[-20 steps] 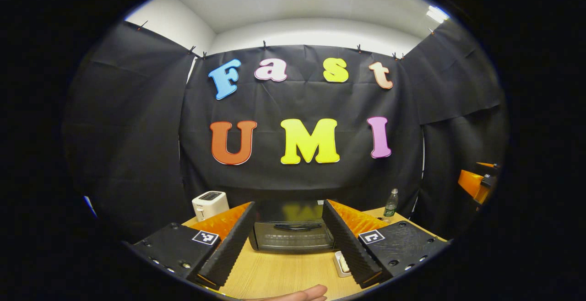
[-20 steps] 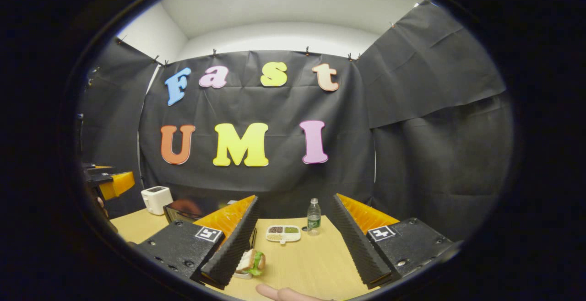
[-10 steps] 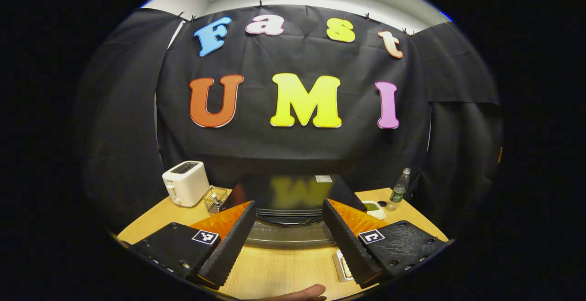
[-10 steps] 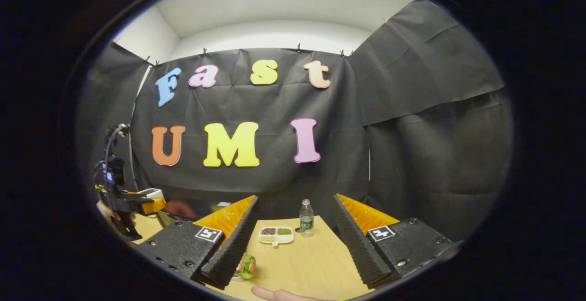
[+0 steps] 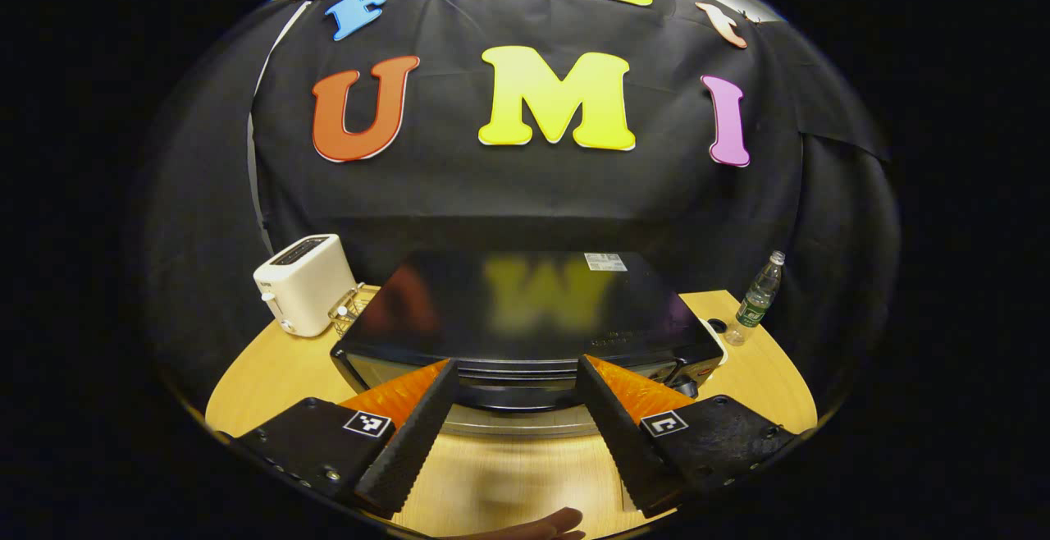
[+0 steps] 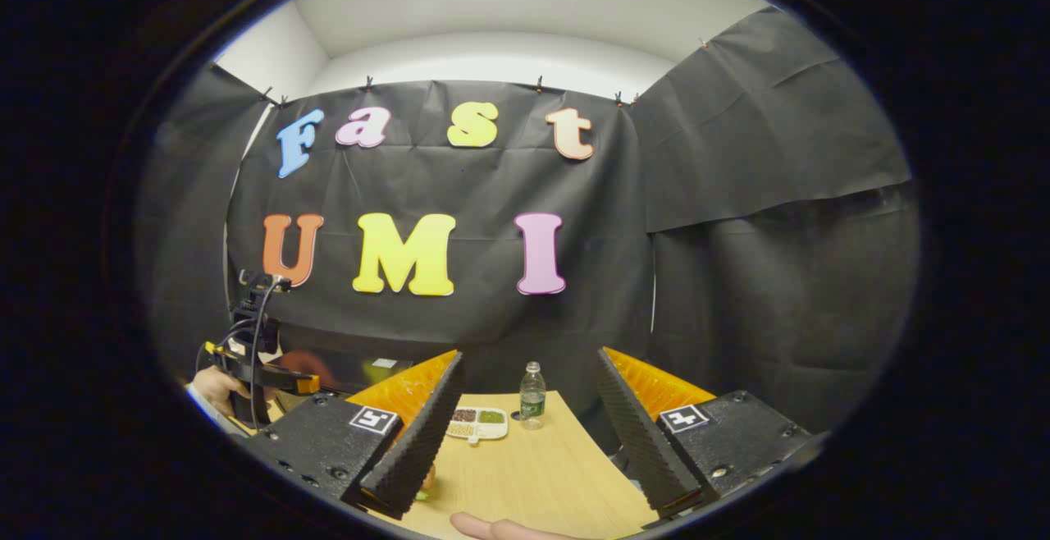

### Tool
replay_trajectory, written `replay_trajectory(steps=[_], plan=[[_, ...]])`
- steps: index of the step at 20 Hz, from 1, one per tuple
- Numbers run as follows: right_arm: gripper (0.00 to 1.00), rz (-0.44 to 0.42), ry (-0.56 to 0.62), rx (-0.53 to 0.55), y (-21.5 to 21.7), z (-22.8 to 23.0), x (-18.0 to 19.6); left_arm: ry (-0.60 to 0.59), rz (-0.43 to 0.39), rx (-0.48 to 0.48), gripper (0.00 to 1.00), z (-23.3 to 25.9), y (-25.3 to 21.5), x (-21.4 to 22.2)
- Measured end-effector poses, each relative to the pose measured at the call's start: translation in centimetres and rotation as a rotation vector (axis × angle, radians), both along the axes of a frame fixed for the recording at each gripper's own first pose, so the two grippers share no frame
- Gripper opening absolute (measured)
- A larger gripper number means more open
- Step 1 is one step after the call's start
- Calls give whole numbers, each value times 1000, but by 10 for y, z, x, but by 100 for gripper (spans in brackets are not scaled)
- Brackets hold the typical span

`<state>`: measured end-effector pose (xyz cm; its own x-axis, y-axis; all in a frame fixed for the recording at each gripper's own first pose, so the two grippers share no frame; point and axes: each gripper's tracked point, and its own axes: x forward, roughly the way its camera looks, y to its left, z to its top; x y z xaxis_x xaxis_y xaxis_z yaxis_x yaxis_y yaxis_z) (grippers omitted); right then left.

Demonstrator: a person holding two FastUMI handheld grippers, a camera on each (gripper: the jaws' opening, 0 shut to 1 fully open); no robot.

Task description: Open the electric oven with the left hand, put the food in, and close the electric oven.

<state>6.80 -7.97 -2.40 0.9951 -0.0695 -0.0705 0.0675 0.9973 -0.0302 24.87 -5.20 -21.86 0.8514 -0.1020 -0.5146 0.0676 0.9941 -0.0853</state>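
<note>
The left gripper [image 5: 509, 433] hangs over the table [image 5: 262, 376] with its 2 fingers spread apart, tilted down at the black electric oven [image 5: 525, 310] just ahead. Right gripper [image 6: 525, 441] gapes level, holding nothing; bottle [image 6: 532, 395] beyond.

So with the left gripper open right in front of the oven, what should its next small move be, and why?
Probably ease the left gripper down and forward until its open fingers straddle the dark door handle of the glossy black electric oven, then close. The door looks shut, the handle lies just beyond the fingertips, and nothing is gripped yet.
</note>
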Motion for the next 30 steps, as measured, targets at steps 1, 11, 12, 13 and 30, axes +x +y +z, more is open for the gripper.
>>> replay_trajectory(steps=[1, 11, 12, 13, 30], plan=[[98, 1, 0, 3, 0, 0, 0, -4, -2, 0, 94, 0, -1, 2], [98, 11, -1, 31, -3, -6, 0, 72, -13, 33, 98, -11, 1, -18], [99, 13, 3, 35, -3, -7, 0, 68, -16, 31, 98, -11, 1, -21], [98, 15, 9, 38, -3, -10, 1, 70, -22, 32, 98, -11, 2, -26], [98, 25, 24, 20, -3, -26, -19, 79, -19, 8, 98, -80, 3, -148]])
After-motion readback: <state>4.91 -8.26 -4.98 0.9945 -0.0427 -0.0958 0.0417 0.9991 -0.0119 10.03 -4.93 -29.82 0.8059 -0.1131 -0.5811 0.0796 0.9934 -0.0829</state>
